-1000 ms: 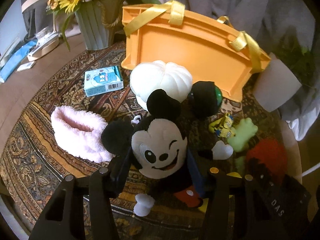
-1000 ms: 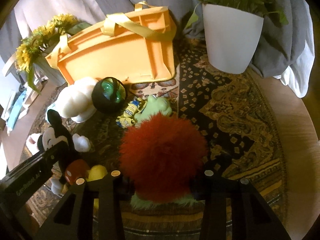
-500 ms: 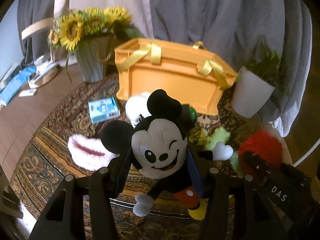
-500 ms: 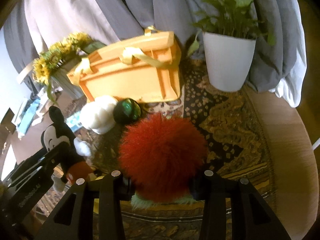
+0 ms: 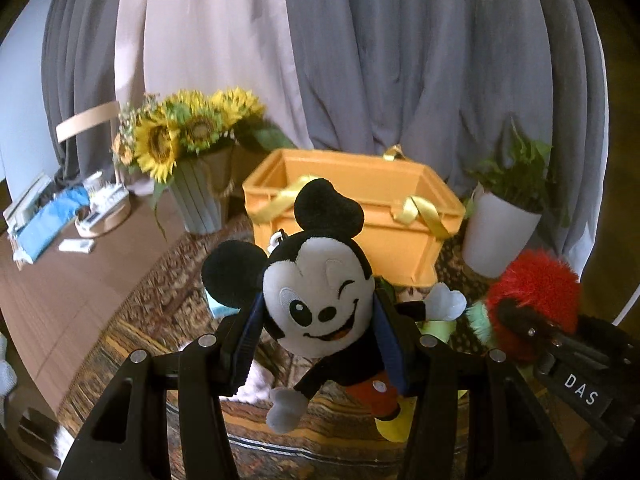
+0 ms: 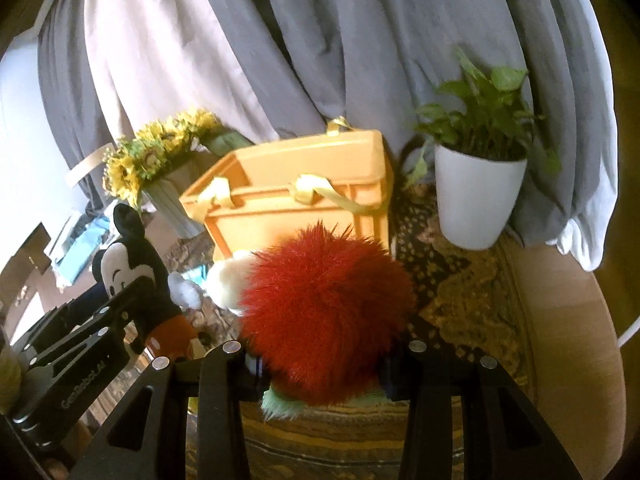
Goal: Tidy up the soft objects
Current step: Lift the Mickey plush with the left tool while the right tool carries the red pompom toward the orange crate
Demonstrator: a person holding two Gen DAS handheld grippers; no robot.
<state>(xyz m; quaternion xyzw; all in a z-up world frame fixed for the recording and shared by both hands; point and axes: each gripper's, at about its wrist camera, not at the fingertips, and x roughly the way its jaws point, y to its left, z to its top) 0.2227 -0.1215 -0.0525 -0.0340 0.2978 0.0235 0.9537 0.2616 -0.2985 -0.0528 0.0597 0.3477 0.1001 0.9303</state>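
My left gripper [image 5: 318,344] is shut on a winking mouse plush [image 5: 320,300], which hangs between the blue pads above the rug. My right gripper [image 6: 320,364] is shut on a fluffy red plush [image 6: 328,312] with a pale green fringe underneath. Each view shows the other gripper and its toy: the red plush [image 5: 536,300] at the right of the left wrist view, the mouse plush [image 6: 136,276] at the left of the right wrist view. An open orange crate [image 5: 356,208] with yellow ribbon handles stands behind both toys. A white plush [image 6: 228,284] lies in front of the crate.
A patterned rug [image 6: 460,300] covers the round table. A sunflower bouquet in a grey vase [image 5: 188,152] stands left of the crate, a white potted plant [image 6: 476,196] to its right. Grey curtains hang behind. A blue box [image 5: 218,308] and something pink lie below the mouse plush.
Both grippers have risen with their plush toys and tilted up, so the crate's open top and the curtains now show. The toys left on the rug have dropped mostly out of sight.
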